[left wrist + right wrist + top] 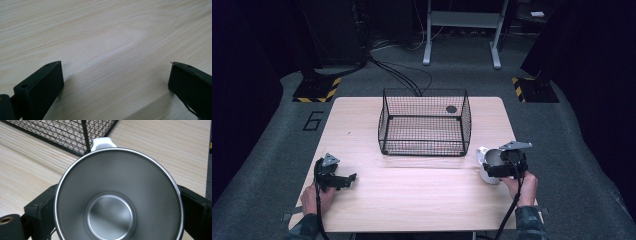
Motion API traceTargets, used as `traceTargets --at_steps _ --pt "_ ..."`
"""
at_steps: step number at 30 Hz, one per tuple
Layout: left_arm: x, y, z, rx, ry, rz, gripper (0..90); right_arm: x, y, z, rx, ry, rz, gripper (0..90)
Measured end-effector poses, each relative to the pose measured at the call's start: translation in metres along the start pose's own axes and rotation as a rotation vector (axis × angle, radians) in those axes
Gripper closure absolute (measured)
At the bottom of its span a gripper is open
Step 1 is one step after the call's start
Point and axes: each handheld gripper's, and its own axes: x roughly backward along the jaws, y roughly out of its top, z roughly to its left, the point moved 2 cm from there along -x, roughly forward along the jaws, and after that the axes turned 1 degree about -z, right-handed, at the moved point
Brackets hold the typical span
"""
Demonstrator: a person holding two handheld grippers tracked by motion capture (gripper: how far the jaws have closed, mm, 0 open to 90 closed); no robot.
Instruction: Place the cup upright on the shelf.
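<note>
A white mug [484, 167] with a steel inside [117, 202] sits at the table's right side, just off the front right corner of a black wire basket [424, 125]. My right gripper [499, 165] is shut on the mug, one jaw pressed on each side of its body. In the right gripper view I look straight into the mug's mouth, its white handle [103, 143] pointing toward the basket [75, 135]. My left gripper [343, 180] rests low at the table's front left. It is open [116, 77], with bare wood between its jaws.
The light wooden table [412, 200] carries the basket at its middle back. A small dark round spot [451, 109] shows through the basket's far right mesh. Cables and stand legs lie on the grey floor beyond the table.
</note>
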Motion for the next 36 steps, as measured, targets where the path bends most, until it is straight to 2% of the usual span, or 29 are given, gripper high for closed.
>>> traceTargets --at_steps 14,18,30,36 --pt "0.0 0.0 0.0 0.0 0.0 0.0 0.0 0.009 0.013 0.026 0.036 0.047 -0.002 5.4" --pt "0.0 0.0 0.0 0.0 0.0 0.0 0.0 0.009 0.017 0.03 0.063 0.056 -0.001 5.4" --pt "0.0 0.0 0.0 0.0 0.0 0.0 0.0 0.012 0.033 0.047 0.078 0.098 -0.006 5.4" --pt "0.0 0.0 0.0 0.0 0.0 0.0 0.0 0.016 0.044 0.056 0.112 0.113 -0.018 5.4"
